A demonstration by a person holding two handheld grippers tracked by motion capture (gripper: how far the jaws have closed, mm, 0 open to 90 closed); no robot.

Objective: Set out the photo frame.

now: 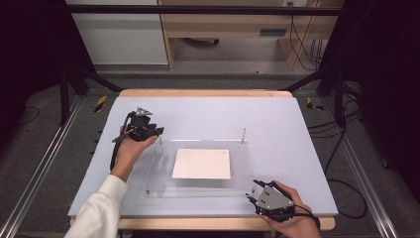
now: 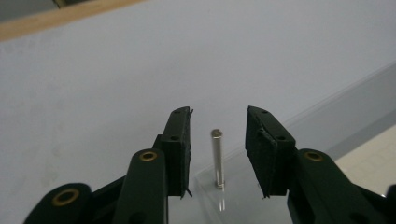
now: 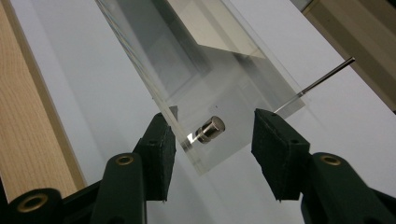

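Observation:
A clear acrylic plate [image 1: 198, 191] lies in the middle of the pale table, with a white sheet [image 1: 202, 163] at its centre. Thin metal posts stand at its corners. My left gripper [image 1: 157, 133] is at the plate's far left corner. In the left gripper view it [image 2: 218, 112] is open, with an upright post [image 2: 216, 158] between the jaws and touching neither pad. My right gripper [image 1: 255, 188] sits at the near right corner. In the right gripper view it [image 3: 212, 116] is open around a short metal stud [image 3: 210, 129] on the plate's corner [image 3: 201, 60], with gaps on both sides.
Another slim post [image 1: 243, 135] rises at the plate's far right corner; it is the long pin [image 3: 327, 77] in the right gripper view. The table's wooden front edge [image 1: 223, 223] runs just under my right hand. Black frame bars and cables flank the table.

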